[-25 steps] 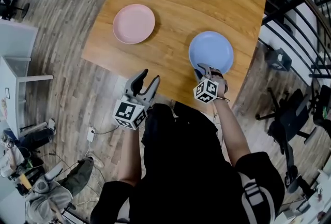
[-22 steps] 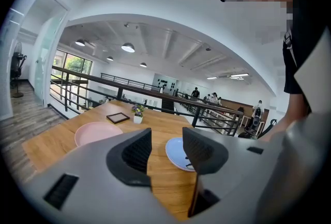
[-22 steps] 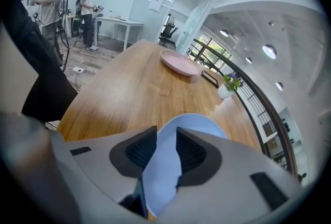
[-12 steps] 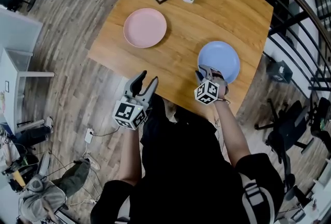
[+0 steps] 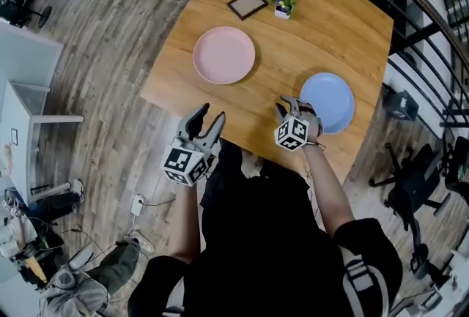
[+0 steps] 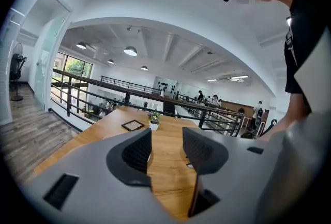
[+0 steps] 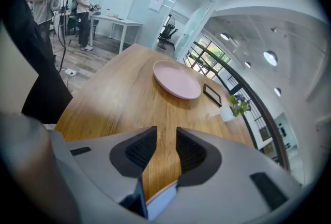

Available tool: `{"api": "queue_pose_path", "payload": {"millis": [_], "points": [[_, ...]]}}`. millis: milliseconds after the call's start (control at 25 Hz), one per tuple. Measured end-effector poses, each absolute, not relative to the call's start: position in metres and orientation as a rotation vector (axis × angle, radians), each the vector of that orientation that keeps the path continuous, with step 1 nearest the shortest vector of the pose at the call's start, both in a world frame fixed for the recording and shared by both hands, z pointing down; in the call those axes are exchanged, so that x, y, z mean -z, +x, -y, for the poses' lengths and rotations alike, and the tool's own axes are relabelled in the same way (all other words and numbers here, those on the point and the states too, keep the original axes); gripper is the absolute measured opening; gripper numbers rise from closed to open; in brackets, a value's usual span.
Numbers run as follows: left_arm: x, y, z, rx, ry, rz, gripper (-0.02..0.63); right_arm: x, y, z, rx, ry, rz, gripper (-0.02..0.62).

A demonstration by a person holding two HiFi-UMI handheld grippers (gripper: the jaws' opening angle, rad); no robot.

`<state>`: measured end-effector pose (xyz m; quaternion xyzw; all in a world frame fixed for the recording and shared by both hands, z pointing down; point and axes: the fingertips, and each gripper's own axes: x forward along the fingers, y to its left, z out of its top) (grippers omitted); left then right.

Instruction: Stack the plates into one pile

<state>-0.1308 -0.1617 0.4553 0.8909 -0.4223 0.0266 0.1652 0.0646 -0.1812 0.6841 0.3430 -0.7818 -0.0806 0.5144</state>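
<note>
**Blue plate just beside the right claw; pink plate ahead across bare worktop.**

Right claw (image 5: 293, 107) is released. Its jaws stand apart with wood showing between the pads, and nothing is gripped. Only a sliver of the blue plate (image 5: 330, 103) shows low in the gap, behind the pads. That plate lies just to this claw's right, close to the right edge of the worktop (image 5: 315, 37), so there is little margin on that side. The pink plate (image 5: 224, 55) lies ahead and to the left, well apart, with bare wood between. Both plates are round, with no long axis, so any part of the rim would serve. Left claw (image 5: 212, 113) is likewise released and empty, off the near edge, with the pink plate ahead of it. Judgement: the right hand is nearer the blue plate and would have to swing right to reach its rim. The picture frame (image 5: 247, 4) and flower pot (image 5: 284, 6) stand beyond the pink plate, off the route.
</note>
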Motion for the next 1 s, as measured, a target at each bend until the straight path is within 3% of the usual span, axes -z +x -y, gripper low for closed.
{"api": "queue_pose_path", "payload": {"millis": [1000], "points": [[-0.471, -0.216, 0.243, -0.097, 2.531, 1.153, 0.204, -0.704, -0.03, 0.26, 0.163, 0.801, 1.863, 0.127]]}}
